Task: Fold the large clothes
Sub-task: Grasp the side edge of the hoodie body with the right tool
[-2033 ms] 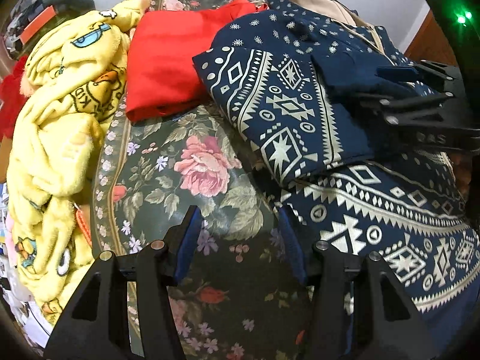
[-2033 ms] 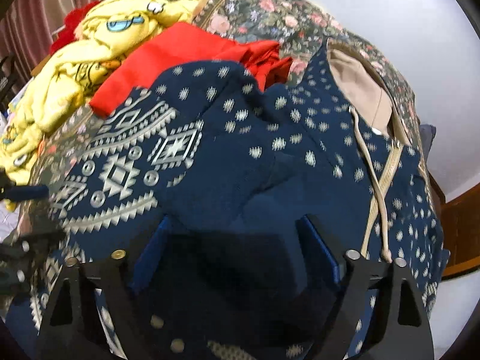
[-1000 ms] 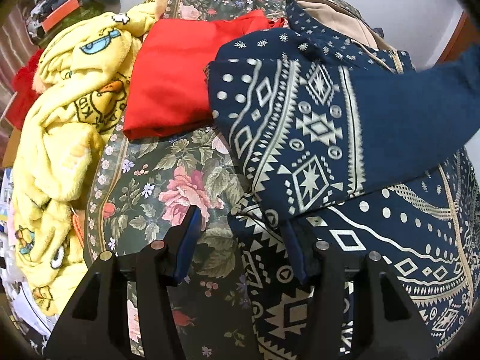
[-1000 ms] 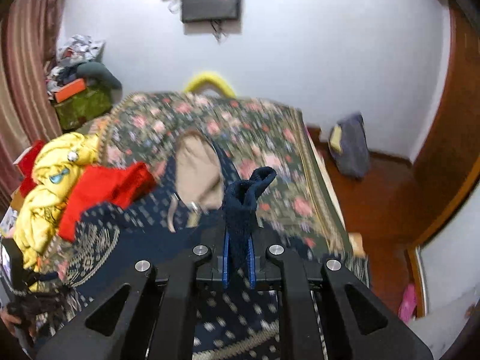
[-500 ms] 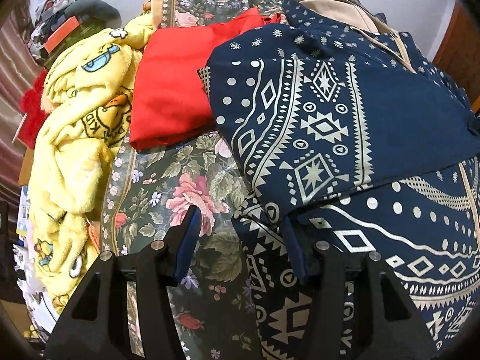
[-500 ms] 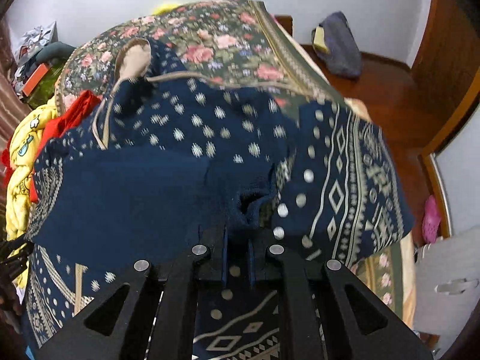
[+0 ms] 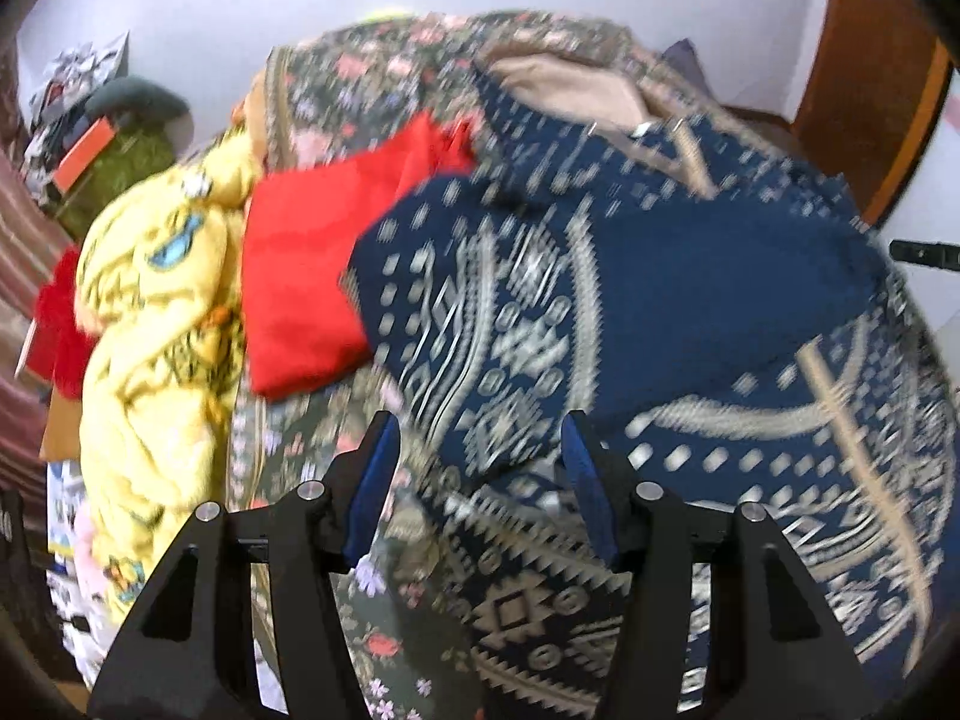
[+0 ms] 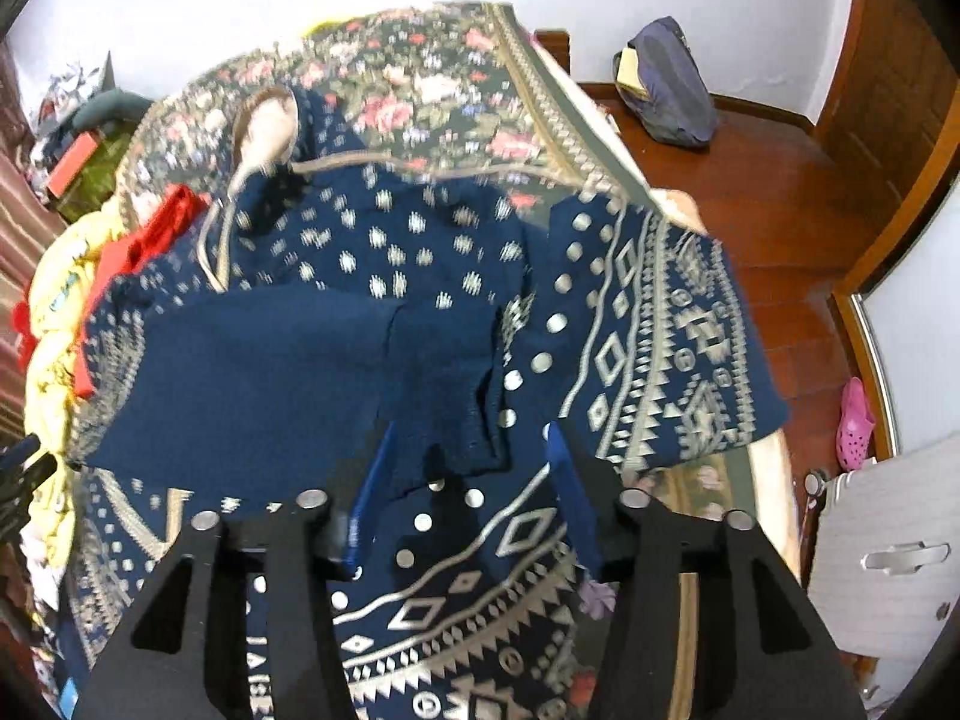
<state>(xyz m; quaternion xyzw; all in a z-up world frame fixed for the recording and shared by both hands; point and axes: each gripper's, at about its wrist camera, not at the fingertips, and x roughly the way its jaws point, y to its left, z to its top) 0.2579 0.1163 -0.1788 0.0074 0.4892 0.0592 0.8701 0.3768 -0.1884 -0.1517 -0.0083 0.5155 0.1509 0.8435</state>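
A navy hoodie with a cream geometric pattern (image 7: 690, 312) lies spread on the floral bedspread (image 7: 384, 60). One sleeve is folded across its chest; the plain navy cuff (image 8: 444, 372) rests just ahead of my right gripper (image 8: 462, 468), which is open and holds nothing. The other patterned sleeve (image 8: 660, 324) lies out to the right. My left gripper (image 7: 480, 462) is open and empty, hovering over the hoodie's left edge. The left wrist view is blurred by motion.
A folded red garment (image 7: 318, 264) and a yellow cartoon-print fleece (image 7: 150, 348) lie left of the hoodie. The bed's right edge drops to a wooden floor (image 8: 780, 192) with a dark bag (image 8: 666, 84) and a pink shoe (image 8: 855, 420).
My right gripper has laid the sleeve cuff on the hoodie's chest and opened, letting go of it. My left gripper stays open and has shifted its view upward.
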